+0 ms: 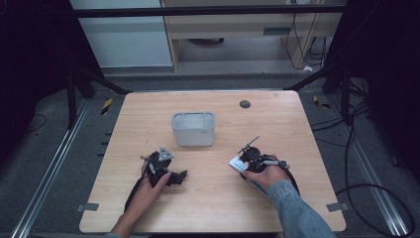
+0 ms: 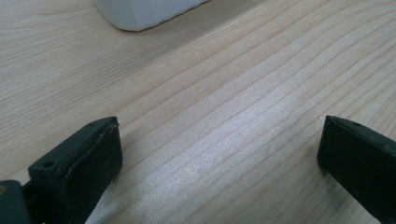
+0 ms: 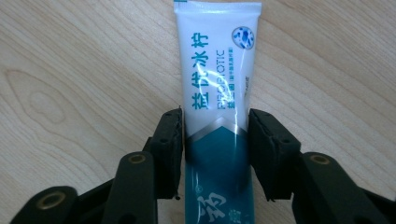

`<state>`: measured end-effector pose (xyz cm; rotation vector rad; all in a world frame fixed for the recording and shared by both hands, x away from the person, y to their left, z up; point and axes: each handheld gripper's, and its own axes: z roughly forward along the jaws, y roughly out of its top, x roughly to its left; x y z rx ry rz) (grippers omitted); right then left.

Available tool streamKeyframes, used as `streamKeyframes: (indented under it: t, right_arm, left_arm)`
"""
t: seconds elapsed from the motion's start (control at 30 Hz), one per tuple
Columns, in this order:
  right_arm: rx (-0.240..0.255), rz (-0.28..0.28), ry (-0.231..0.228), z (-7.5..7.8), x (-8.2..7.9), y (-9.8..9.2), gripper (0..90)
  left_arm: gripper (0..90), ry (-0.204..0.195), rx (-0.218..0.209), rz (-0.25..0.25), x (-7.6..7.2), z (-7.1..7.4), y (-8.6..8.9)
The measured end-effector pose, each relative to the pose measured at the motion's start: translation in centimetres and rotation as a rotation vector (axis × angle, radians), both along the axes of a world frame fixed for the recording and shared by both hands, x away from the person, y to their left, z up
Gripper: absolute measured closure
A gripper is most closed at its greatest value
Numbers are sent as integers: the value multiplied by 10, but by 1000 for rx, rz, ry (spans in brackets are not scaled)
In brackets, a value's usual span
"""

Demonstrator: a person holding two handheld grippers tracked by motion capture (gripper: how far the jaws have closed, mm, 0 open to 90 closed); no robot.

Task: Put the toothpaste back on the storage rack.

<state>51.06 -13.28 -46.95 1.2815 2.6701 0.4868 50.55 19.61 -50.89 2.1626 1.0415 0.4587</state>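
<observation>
We pinch the toothpaste tube [image 3: 218, 116] in our right gripper [image 3: 215, 140] near the table's [image 1: 208, 208] right edge; our left gripper [image 2: 219, 154] gapes empty. Next, probably lift it toward the white bin [image 1: 193, 130].

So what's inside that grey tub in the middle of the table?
From above, the grey tub shows a pale inner floor with nothing clearly lying on it. Its near wall hides the front part of the inside, so something small could sit there.
</observation>
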Motion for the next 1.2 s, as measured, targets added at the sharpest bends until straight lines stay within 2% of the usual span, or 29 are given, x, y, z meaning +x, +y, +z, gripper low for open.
streamKeyframes:
  t: [0.2, 0.4, 0.9, 1.07, 1.2]
  right_arm:
    - [2, -4, 6, -1, 1, 0, 579]
    - [-17, 4, 17, 0, 3, 2, 591]
    - [-23, -10, 18, 5, 4, 1, 704]
    - [-11, -5, -10, 8, 1, -2, 778]
    - [0, -7, -24, 8, -1, -3, 789]
  left_arm:
    - [0, 0, 0, 0, 0, 0, 0]
    - [0, 0, 0, 0, 0, 0, 0]
    - [0, 0, 0, -1, 0, 0, 0]
    - [0, 0, 0, -1, 0, 0, 0]
    - [0, 0, 0, 0, 0, 0, 0]
